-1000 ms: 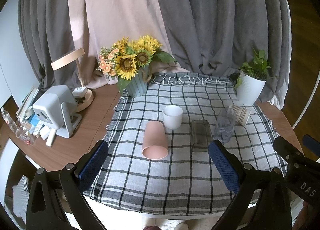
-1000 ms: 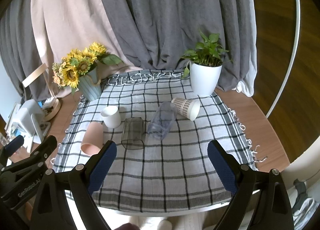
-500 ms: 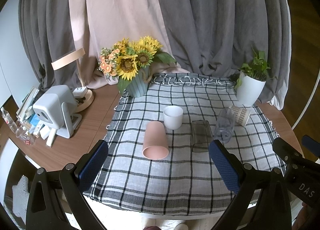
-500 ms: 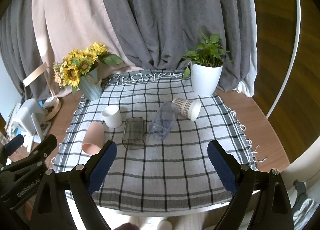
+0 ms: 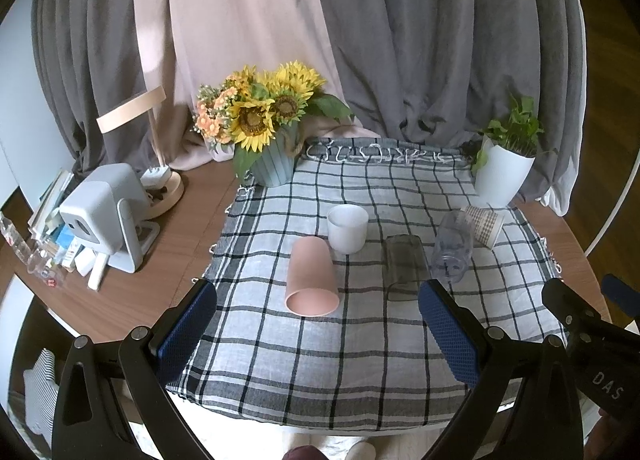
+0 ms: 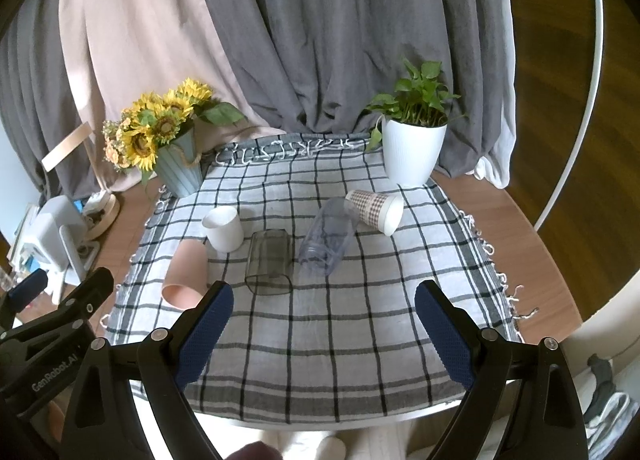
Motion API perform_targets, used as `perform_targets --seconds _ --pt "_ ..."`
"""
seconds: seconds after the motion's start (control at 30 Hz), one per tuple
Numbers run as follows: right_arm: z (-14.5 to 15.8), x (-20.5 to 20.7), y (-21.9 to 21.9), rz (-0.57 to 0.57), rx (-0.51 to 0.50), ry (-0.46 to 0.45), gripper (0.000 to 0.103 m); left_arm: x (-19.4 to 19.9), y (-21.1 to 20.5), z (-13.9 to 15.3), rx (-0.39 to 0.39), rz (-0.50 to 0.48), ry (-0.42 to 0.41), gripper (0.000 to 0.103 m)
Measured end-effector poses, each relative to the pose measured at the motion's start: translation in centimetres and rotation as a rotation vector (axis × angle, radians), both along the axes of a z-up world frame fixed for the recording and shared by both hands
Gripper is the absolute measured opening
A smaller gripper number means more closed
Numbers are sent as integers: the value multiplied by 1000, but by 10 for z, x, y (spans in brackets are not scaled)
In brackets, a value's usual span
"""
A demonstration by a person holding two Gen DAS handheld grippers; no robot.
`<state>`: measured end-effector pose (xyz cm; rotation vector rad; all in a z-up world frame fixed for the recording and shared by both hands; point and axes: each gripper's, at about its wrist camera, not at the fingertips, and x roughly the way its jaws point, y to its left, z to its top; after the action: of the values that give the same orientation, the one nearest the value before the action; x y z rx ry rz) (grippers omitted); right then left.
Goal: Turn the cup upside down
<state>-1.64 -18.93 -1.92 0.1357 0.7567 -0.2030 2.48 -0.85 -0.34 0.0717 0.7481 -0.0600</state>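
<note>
Both the left gripper [image 5: 318,324] and right gripper [image 6: 320,324] hover wide apart, empty, over the checked cloth [image 5: 360,340] on the counter. Ahead, the pink plastic cup [image 5: 311,276] lies on its side, its long axis running front to back, mouth toward the grippers, beside an upright white cup [image 5: 347,227]

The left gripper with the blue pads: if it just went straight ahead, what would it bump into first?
Probably the pink cup lying on its side, mouth towards the left gripper, whose jaws are open wide. The white cup stands just behind. Depth is hard to judge here.
</note>
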Motion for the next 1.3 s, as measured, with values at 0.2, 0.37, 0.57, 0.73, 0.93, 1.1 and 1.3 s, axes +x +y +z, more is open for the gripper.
perform_targets --seconds 0.2,0.37,0.57,0.73,0.93,1.1,1.3 --pt "-12 22 6 5 12 34 93 23 13 -18 -8 8 72 103" --pt "-28 43 16 7 35 72 93 49 24 -38 5 20 140 103" --pt "-52 72 26 -17 67 136 93 90 28 -70 13 -16 255 103" --pt "-70 90 26 -53 88 181 93 122 25 -96 12 -53 343 103" --pt "-93 114 21 -117 113 243 93 161 22 -133 9 -73 460 102" --pt "-109 133 16 -165 144 287 93 185 25 -158 -28 -72 559 99" --pt "-122 144 15 -197 147 321 93 196 22 -175 -46 -81 618 94"
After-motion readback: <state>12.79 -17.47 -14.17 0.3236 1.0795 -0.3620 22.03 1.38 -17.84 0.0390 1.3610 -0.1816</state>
